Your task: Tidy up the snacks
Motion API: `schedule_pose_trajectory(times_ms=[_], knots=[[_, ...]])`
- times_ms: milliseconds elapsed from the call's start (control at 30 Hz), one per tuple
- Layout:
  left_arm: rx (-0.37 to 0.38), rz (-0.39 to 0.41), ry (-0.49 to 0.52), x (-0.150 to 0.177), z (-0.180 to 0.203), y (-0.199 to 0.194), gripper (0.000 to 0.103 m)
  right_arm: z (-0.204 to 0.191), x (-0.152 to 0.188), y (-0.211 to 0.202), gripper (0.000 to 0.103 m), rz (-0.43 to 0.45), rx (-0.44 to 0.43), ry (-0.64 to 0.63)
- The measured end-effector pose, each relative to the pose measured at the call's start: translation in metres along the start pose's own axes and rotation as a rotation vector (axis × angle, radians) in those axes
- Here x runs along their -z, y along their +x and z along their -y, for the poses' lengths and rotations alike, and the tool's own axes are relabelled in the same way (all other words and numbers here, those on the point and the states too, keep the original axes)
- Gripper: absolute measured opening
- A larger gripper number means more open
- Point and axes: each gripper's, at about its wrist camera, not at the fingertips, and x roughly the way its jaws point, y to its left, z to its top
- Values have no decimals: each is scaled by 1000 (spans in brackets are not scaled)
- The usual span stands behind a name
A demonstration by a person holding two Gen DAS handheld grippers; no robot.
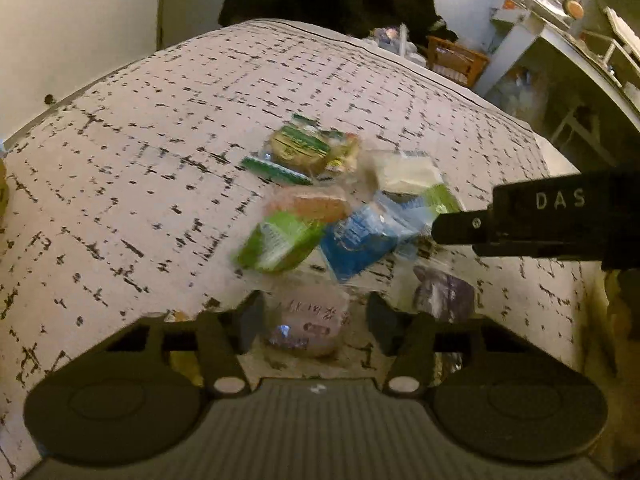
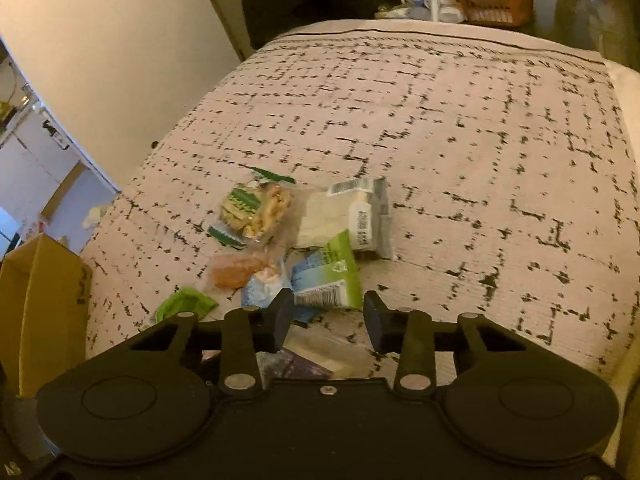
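Left gripper (image 1: 314, 322): jaws partly apart, angled down at the cloth. A pale pinkish snack packet (image 1: 306, 326) lies between the fingers; a gap shows on the right side, and contact on the left cannot be told through the blur. Nothing is lifted.

Right gripper (image 2: 327, 322): jaws partly apart, also angled down. Between and just beyond the tips lies a blue-and-white packet with a green edge (image 2: 326, 278). The pads do not press it. A purplish packet (image 2: 298, 364) sits under the gripper body, close in.

Just ahead of both tools is the snack pile (image 1: 340, 200), loose on a patterned tablecloth (image 1: 160, 140), none of it in a container. From the left wrist view, going outward: a green packet (image 1: 280, 246) and a blue packet (image 1: 356, 240) side by side, an orange-brown packet (image 1: 316, 204) behind them, a white packet (image 1: 404, 172) to the right, and a green-striped clear packet of biscuits (image 1: 304, 150) farthest out. The right gripper's arm enters that view from the right edge, ending beside the blue packet.

Left of the right gripper, at the table edge, stands a cardboard box (image 2: 40, 300), flap open; its contents are hidden. Far beyond the table, an orange basket (image 2: 494, 0) sits on the floor; its contents are not clear.
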Motion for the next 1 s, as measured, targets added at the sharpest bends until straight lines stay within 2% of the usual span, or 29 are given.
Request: schedule_pose_trajectory(times_ms=[100, 167, 333, 467, 500, 533, 600, 800, 1000], knots=[[12, -7, -41, -3, -8, -2, 33, -5, -2, 0, 33, 14, 3, -19], [12, -13, -57, -5, -11, -5, 32, -5, -4, 2, 30, 17, -5, -22], [6, -5, -86, -6, -15, -13, 32, 1, -5, 9, 31, 21, 42, 1], [6, 10, -104, -8, -18, -17, 32, 6, -4, 19, 28, 20, 11, 7], [4, 8, -109, -8, -19, -16, 32, 6, -3, 18, 15, 31, 4, 7], [2, 4, -113, -8, -19, -16, 32, 5, -3, 16, 7, 36, -2, 7], [5, -6, -134, -8, -22, -17, 32, 4, -3, 9, 1, 47, -21, 4], [8, 28, -150, -13, -24, -33, 32, -15, -5, -22, 0, 123, -28, -57], [3, 45, -158, -16, -25, -51, 32, -46, -1, -46, 0, 160, -39, -119]])
